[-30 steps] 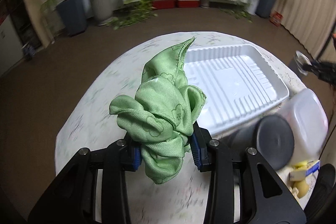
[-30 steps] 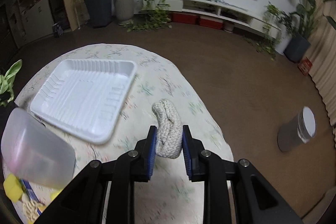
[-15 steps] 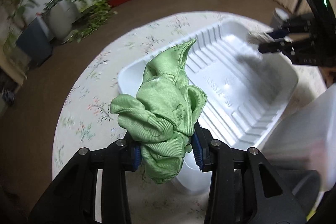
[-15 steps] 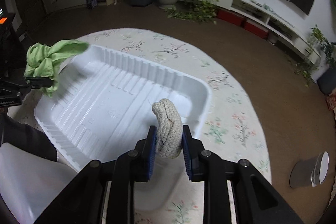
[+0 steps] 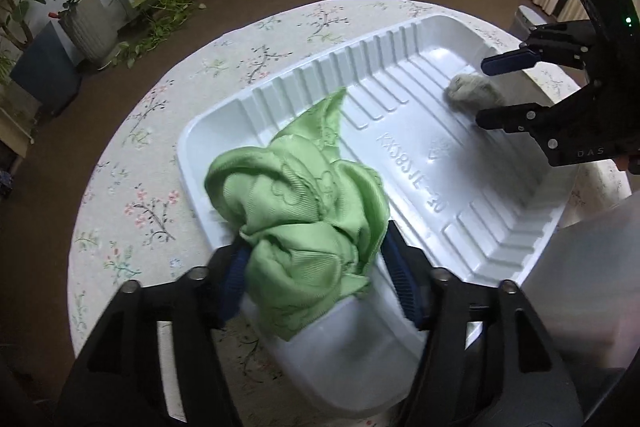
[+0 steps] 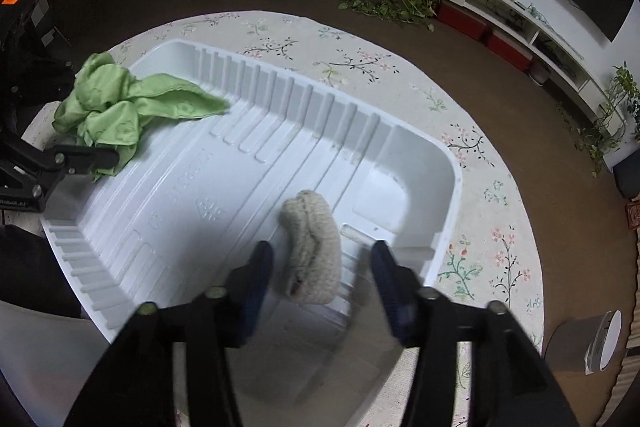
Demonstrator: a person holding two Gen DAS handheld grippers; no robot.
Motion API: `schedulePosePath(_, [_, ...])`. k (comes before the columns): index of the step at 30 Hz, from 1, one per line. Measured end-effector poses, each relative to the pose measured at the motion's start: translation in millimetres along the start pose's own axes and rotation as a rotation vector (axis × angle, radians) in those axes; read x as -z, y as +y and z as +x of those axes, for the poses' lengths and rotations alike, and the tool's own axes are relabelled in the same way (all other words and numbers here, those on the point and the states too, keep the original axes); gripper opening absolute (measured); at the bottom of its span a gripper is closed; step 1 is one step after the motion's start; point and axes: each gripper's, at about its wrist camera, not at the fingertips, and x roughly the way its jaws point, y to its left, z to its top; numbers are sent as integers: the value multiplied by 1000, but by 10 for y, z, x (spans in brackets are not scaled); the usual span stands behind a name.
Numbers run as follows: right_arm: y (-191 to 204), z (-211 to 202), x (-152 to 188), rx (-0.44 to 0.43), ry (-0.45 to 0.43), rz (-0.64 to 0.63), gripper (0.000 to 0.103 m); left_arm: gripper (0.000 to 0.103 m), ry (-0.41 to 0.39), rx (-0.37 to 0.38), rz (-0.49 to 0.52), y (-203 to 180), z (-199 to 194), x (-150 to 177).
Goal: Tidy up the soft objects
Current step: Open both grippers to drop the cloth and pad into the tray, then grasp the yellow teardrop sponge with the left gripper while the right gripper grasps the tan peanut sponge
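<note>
Left wrist view: the left hand-held gripper (image 5: 316, 267) has its jaws spread apart, with the crumpled green cloth (image 5: 304, 203) lying loosely between the blue pads (image 5: 402, 287) and resting over the near end of the white ribbed tray (image 5: 440, 155); whether either pad touches the fabric cannot be told. The tray sits on the round surface (image 5: 168, 155) covered with a floral-print cloth. At the tray's far end the right hand-held gripper (image 5: 486, 89) stands with jaws parted, and the beige rope bundle (image 5: 470, 93) lies on the tray floor between them. Right wrist view: the right hand-held gripper (image 6: 320, 267) is spread wide, and the rope bundle (image 6: 312, 247) lies free on the tray (image 6: 448, 163) floor between the fingers, touching neither. The green cloth (image 6: 120, 107) rests at the tray's opposite end, beside the left hand-held gripper (image 6: 76, 125). A grey cylindrical can (image 6: 580, 343) stands on the floor, well apart from the surface (image 6: 492, 195).
</note>
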Motion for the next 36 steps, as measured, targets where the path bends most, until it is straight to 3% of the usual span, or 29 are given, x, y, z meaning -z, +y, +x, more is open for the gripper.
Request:
schedulePosePath(6, [-89, -274, 35, 11, -81, 20, 65, 75, -50, 1, -46, 76, -157, -9])
schedulePosePath(11, [-224, -560, 98, 8, -129, 60, 65, 75, -106, -16, -111, 214, -450, 81])
schedulePosePath(18, [-421, -1203, 531, -4, -221, 157, 67, 79, -275, -29, -236, 255, -1233, 664])
schedulePosePath(23, [-406, -1634, 1221, -32, -267, 269, 78, 89, -358, 3, -278, -195, -1661, 1436])
schedulePosePath(28, [-132, -1975, 2025, -115, -312, 374, 98, 103, -439, 154, -331, -822, -1867, 2104])
schedulePosePath(32, [276, -2145, 2575, -193, -324, 428, 103, 103, -431, 187, -363, -1337, -1893, 2440])
schedulePosePath(36, [715, -2208, 2927, -172, -331, 448, 103, 103, -366, 169, -442, -1767, -1771, 2678])
